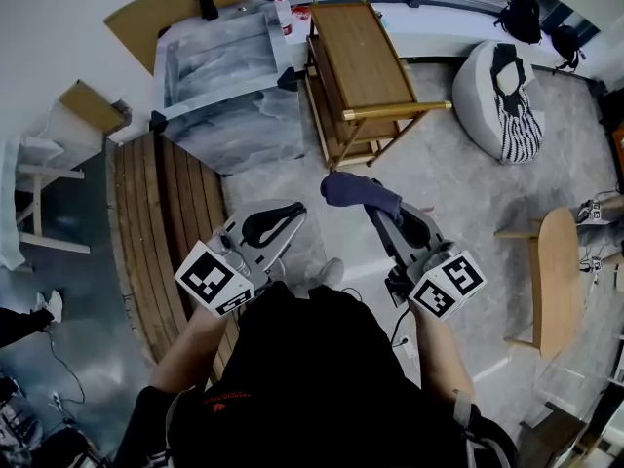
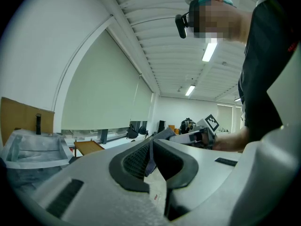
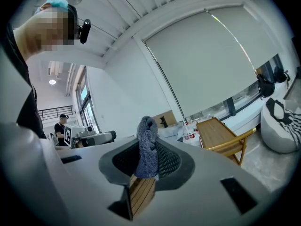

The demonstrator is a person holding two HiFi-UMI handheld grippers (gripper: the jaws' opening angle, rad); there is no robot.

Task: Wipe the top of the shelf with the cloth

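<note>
A dark blue-grey cloth [image 1: 357, 191] hangs bunched from my right gripper [image 1: 378, 214], which is shut on it in the air in front of the person. In the right gripper view the cloth [image 3: 147, 135] stands up between the pads. The wooden shelf [image 1: 362, 55] stands further ahead on the floor, its flat top bare; it also shows as the shelf [image 3: 219, 133] to the right of the jaws. My left gripper [image 1: 295, 211] is held beside the right one, its jaws shut with nothing in them. Both grippers are well short of the shelf.
A grey marbled box [image 1: 230, 84] stands left of the shelf, with bottles [image 1: 285, 16] between them. A curved wooden bench [image 1: 164, 224] runs along the left. A bean bag [image 1: 501, 101] and a small wooden table [image 1: 557, 283] are on the right.
</note>
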